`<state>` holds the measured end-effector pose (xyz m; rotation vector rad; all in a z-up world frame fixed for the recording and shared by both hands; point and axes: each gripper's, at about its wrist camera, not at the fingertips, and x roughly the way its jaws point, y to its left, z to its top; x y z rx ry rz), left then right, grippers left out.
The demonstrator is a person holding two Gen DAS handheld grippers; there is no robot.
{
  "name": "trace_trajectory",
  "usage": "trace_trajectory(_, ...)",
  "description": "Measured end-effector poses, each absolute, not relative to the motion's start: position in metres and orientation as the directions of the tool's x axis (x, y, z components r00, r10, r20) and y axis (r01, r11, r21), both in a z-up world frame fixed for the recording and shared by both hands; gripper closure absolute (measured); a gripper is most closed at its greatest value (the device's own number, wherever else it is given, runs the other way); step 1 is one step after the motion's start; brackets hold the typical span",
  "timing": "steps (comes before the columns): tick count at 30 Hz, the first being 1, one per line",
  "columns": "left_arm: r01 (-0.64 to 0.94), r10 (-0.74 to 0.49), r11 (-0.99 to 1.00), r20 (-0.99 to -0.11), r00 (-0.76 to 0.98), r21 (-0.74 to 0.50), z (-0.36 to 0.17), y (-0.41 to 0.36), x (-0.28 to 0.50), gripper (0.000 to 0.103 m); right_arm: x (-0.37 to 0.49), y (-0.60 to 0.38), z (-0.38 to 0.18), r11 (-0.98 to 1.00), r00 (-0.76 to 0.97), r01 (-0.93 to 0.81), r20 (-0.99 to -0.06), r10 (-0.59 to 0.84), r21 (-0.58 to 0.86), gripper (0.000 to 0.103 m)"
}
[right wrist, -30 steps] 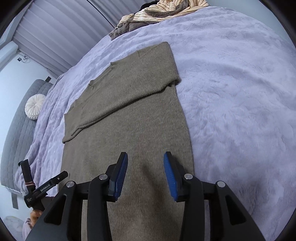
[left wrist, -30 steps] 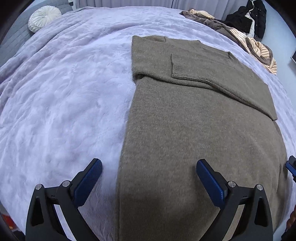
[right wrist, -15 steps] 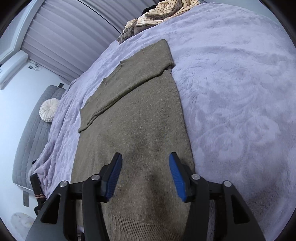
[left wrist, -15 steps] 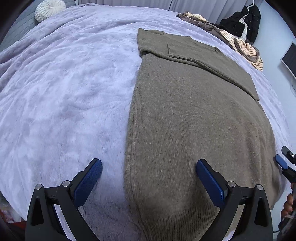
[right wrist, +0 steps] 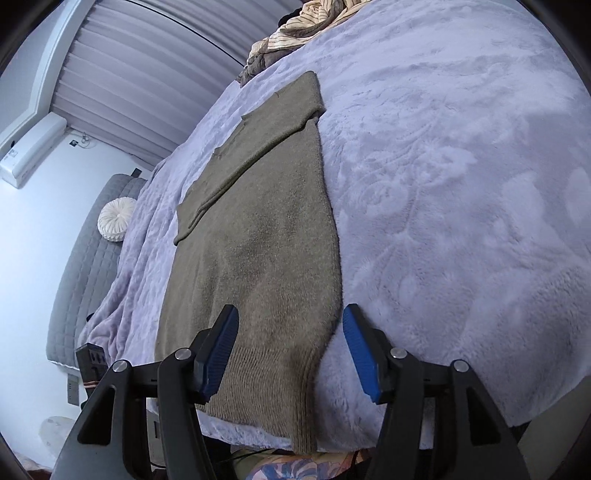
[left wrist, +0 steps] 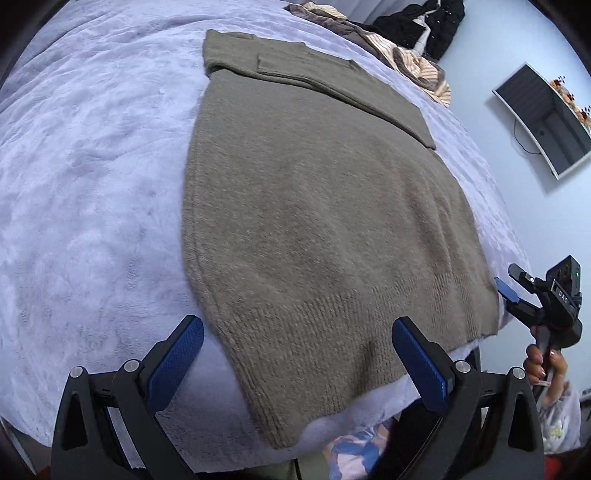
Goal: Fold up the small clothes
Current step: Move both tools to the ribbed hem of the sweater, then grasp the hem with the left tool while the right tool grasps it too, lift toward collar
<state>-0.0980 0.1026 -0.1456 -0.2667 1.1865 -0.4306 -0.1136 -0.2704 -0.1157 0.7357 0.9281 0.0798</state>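
Olive-brown knit sweater (left wrist: 325, 206) lying flat on a fluffy lilac blanket (left wrist: 92, 177) that covers the bed, sleeves folded across the chest at the far end, ribbed hem at the near edge of the bed and hanging a little over it. Left claw (left wrist: 297, 363) wide open above the hem's left corner, blue pads on either side of it, holding nothing. Right claw (right wrist: 290, 349) open too, over the hem's right corner, one blue pad above the knit and the other above the blanket, gripping nothing. Seen from the left camera, right claw (left wrist: 511, 293) just beside the sweater's far hem corner, held in a hand (left wrist: 539, 363) with painted nails. Heap of striped clothes (left wrist: 406, 62) at the far side of the bed, black coat (left wrist: 432, 26) behind it, round white pillow (right wrist: 115, 219) by the grey headboard (right wrist: 88, 258), screen (left wrist: 546, 114) on the wall
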Motion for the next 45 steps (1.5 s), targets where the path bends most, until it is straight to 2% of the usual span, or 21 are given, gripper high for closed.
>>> trace_trajectory(10, 0.159, -0.561, 0.828, -0.791, 0.243, -0.538, -0.148, 0.087, -0.091, 0.002, -0.117, -0.254, -0.137, 0.638, 0.553, 0.163, -0.605, 0.573, 0.753, 0.041)
trace_trajectory(13, 0.136, -0.544, 0.839, -0.801, 0.249, -0.527, -0.150, 0.091, -0.090, 0.021, -0.113, -0.253, -0.146, 0.590, 0.559, 0.180, -0.575, 0.597, 0.787, 0.041)
trace_trajectory(14, 0.136, -0.539, 0.842, -0.803, 0.252, -0.523, -0.150, 0.093, -0.091, 0.036, -0.113, -0.252, -0.148, 0.571, 0.561, 0.183, -0.562, 0.608, 0.800, 0.043)
trace_trajectory(15, 0.138, -0.540, 0.841, -0.803, 0.252, -0.523, -0.150, 0.095, -0.091, 0.056, -0.112, -0.252, -0.151, 0.558, 0.557, 0.186, -0.554, 0.618, 0.809, 0.055)
trace_trajectory(16, 0.140, -0.546, 0.838, -0.801, 0.247, -0.528, -0.151, 0.095, -0.089, 0.068, -0.109, -0.250, -0.153, 0.553, 0.548, 0.190, -0.555, 0.626, 0.811, 0.073)
trace_trajectory(17, 0.139, -0.563, 0.826, -0.793, 0.232, -0.546, -0.153, 0.097, -0.088, 0.085, -0.107, -0.248, -0.156, 0.545, 0.537, 0.193, -0.553, 0.637, 0.816, 0.081)
trace_trajectory(18, 0.136, -0.579, 0.815, -0.784, 0.225, -0.563, -0.153, 0.100, -0.089, 0.087, -0.106, -0.247, -0.159, 0.530, 0.532, 0.191, -0.541, 0.651, 0.826, 0.089)
trace_trajectory(20, 0.141, -0.598, 0.801, -0.766, 0.239, -0.581, -0.148, 0.101, -0.090, 0.087, -0.106, -0.245, -0.160, 0.502, 0.541, 0.181, -0.512, 0.667, 0.846, 0.092)
trace_trajectory(25, 0.164, -0.676, 0.733, -0.678, 0.289, -0.660, -0.122, 0.108, -0.079, 0.087, -0.100, -0.250, -0.143, 0.394, 0.596, 0.091, -0.367, 0.714, 0.915, 0.092)
trace_trajectory(31, 0.225, -0.647, 0.759, -0.667, 0.370, -0.612, -0.081, 0.103, -0.044, 0.087, -0.072, -0.260, -0.109, 0.360, 0.640, 0.000, -0.277, 0.717, 0.933, 0.092)
trace_trajectory(36, 0.258, -0.635, 0.769, -0.653, 0.414, -0.584, -0.060, 0.102, -0.008, 0.087, -0.033, -0.272, -0.089, 0.356, 0.663, -0.047, -0.237, 0.710, 0.933, 0.092)
trace_trajectory(42, 0.253, -0.633, 0.772, -0.668, 0.390, -0.583, -0.067, 0.087, 0.019, 0.087, -0.009, -0.281, -0.101, 0.368, 0.646, 0.013, -0.289, 0.707, 0.930, 0.095)
trace_trajectory(45, 0.247, -0.635, 0.770, -0.675, 0.374, -0.588, -0.072, 0.087, 0.024, 0.087, -0.004, -0.286, -0.112, 0.323, 0.643, 0.054, -0.280, 0.713, 0.945, 0.096)
